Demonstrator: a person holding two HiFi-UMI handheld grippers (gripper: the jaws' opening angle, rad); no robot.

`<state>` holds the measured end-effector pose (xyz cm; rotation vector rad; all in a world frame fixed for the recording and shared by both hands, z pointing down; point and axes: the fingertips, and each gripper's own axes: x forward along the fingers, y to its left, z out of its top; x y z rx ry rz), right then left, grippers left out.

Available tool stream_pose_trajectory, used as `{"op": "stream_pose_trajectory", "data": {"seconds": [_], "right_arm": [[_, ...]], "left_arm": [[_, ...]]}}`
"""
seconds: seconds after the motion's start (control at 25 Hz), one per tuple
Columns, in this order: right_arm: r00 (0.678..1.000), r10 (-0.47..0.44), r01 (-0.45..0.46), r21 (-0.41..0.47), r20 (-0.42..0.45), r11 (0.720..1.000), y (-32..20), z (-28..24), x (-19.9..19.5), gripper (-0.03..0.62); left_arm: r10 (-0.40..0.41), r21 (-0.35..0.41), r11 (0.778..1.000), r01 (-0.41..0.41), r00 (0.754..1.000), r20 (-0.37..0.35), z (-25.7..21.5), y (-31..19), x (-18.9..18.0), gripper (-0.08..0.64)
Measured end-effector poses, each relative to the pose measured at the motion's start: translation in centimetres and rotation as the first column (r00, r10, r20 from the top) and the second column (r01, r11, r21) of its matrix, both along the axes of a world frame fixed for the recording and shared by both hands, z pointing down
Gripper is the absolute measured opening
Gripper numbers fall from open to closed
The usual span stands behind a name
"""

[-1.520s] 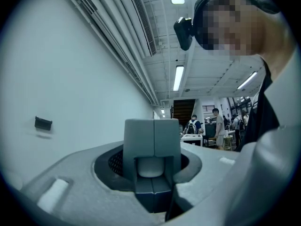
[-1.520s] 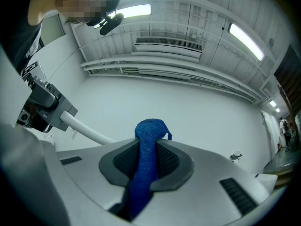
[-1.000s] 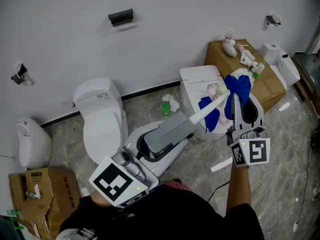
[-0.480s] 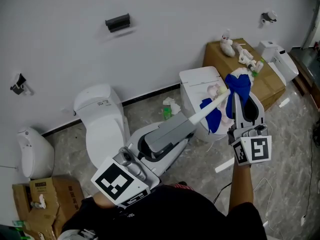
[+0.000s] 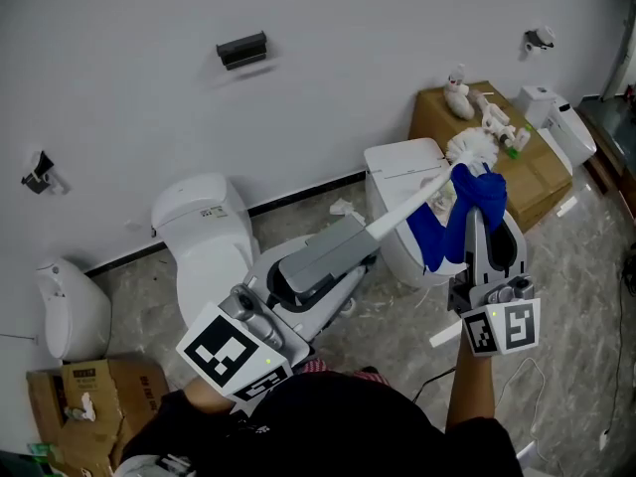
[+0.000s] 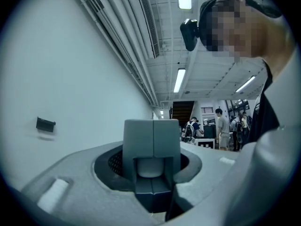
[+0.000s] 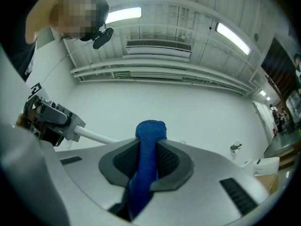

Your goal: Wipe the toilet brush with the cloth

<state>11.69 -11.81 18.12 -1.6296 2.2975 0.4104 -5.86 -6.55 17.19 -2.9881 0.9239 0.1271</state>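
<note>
In the head view my left gripper [image 5: 350,243] is shut on the white handle of the toilet brush [image 5: 405,210]. The handle slants up to the right to the bristle head [image 5: 473,147]. My right gripper [image 5: 475,207] is shut on a blue cloth [image 5: 445,229], which bunches around the handle just below the head and hangs down. In the right gripper view the cloth [image 7: 146,160] is pinched between the jaws of the right gripper [image 7: 150,138], and the handle [image 7: 95,136] runs off to the left. In the left gripper view the jaws of the left gripper [image 6: 151,140] meet over the pale handle end [image 6: 150,166].
A white toilet [image 5: 204,235] stands by the wall at the left, and a second toilet tank [image 5: 397,162] sits behind the brush. A cardboard box [image 5: 537,172] with small items is at the back right. Another box [image 5: 84,394] and a white fixture [image 5: 68,304] are at the left.
The left gripper has pushed the brush further away and to the right. The right gripper has followed with the cloth, which now sits closer under the bristle head.
</note>
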Motion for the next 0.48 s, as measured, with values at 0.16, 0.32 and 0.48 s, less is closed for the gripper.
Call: {"op": "stream_pose_trajectory", "data": {"seconds": [0.16,0.32,0.48], "right_arm": [[0.999,-0.039,0.038,-0.031,-0.015,0.999,0.4,1.4,-1.2,0.064],[0.998,-0.066,0.067,-0.043,0.01,0.997,0.9,2.3,-2.1,0.064],[0.996,-0.082,0.084,-0.055,0.027,0.995,1.4,2.9,-2.8,0.064]], "left_arm": [[-0.025,0.024,0.999,0.025,1.0,0.003,0.1,-0.5,0.1,0.161],[-0.017,0.017,1.0,0.017,1.0,-0.007,0.4,-0.5,0.6,0.161],[-0.01,0.014,1.0,0.01,1.0,-0.01,0.4,-0.6,0.9,0.161]]}}
